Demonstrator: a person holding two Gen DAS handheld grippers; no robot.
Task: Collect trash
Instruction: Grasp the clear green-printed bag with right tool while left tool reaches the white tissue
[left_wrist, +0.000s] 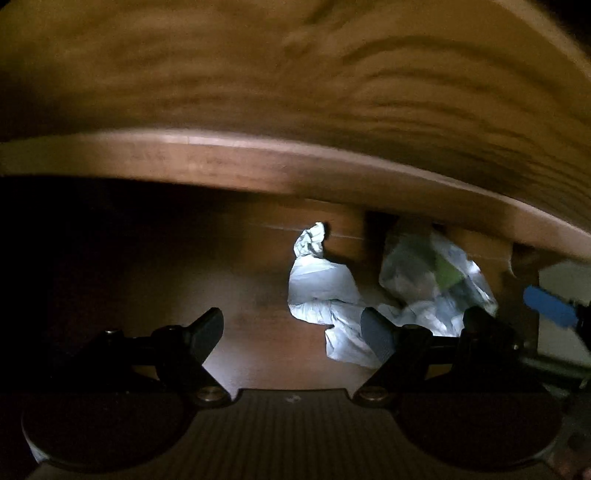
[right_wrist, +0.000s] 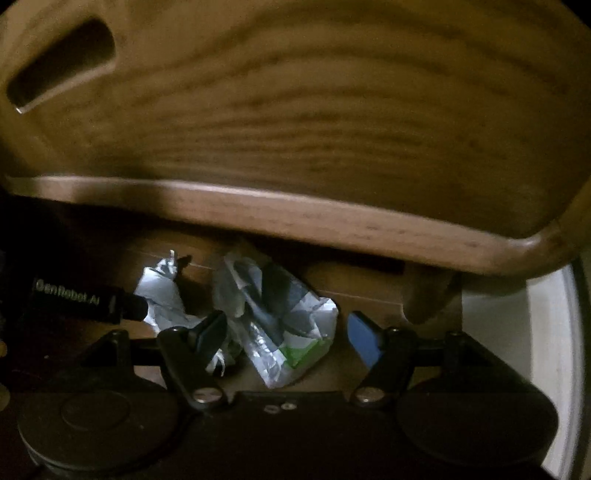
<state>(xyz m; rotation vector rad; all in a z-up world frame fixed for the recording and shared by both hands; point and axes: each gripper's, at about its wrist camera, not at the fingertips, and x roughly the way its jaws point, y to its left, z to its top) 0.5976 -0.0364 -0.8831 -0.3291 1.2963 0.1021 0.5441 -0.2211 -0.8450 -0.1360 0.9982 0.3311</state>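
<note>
Both grippers, left and right, hang with jaws apart over crumpled paper and a wrapper; the overhanging wooden seat could block them.

Wooden floor: crumpled paper, plastic wrapper.

White crumpled paper, green-and-white wrapper, brown wood-grain chair

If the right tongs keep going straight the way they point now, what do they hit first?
Most likely the crumpled green-and-white wrapper, which lies between the open right tongs on the wooden floor under the chair seat; depth is unclear.
</note>
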